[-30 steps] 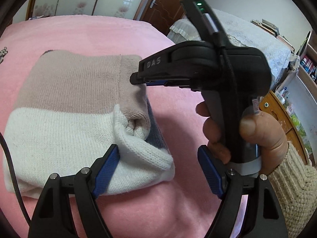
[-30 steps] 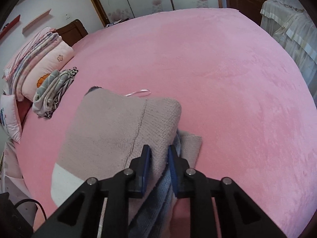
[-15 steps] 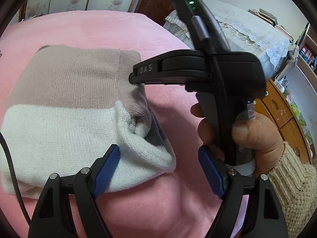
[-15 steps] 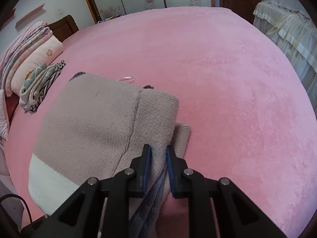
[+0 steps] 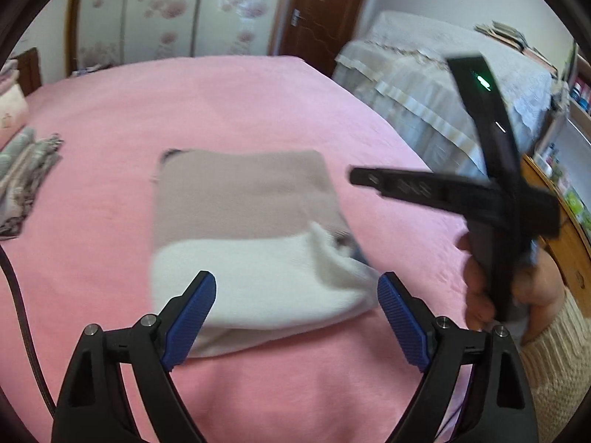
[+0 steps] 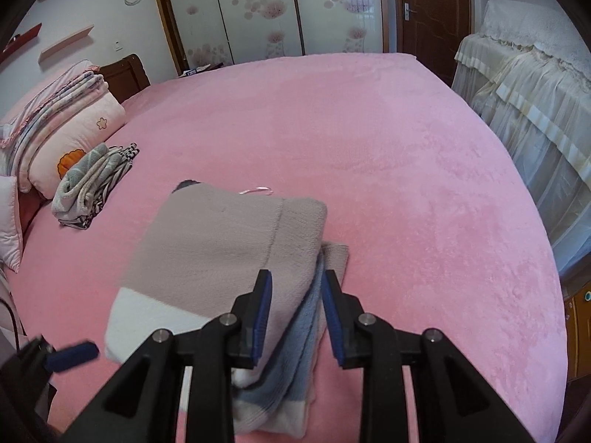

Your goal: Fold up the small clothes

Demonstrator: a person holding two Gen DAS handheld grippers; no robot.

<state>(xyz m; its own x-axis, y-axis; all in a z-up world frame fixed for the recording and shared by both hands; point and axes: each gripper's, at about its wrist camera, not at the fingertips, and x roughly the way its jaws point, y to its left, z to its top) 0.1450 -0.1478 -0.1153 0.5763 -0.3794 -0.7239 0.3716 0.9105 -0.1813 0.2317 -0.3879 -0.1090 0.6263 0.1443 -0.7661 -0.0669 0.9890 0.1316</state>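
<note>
Pink bed (image 6: 369, 129), folded sweater (image 6: 221, 251) lying flat, white end toward camera

I'm looking at a home bedroom. A bed under a pink plush blanket (image 6: 369, 147) fills most of both frames. At left of the right-wrist frame there are stacked pillows and folded quilts (image 6: 62, 118) against a dark wooden headboard (image 6: 125, 74). Across the top runs a sliding-door wardrobe with floral frosted panels (image 6: 280, 11), and right of it a brown wooden door (image 6: 432, 14). At right is furniture draped in lace dust covers (image 6: 528, 85). The left-wrist frame's right edge shows wooden shelving with bottles and books (image 5: 576, 92).
</note>
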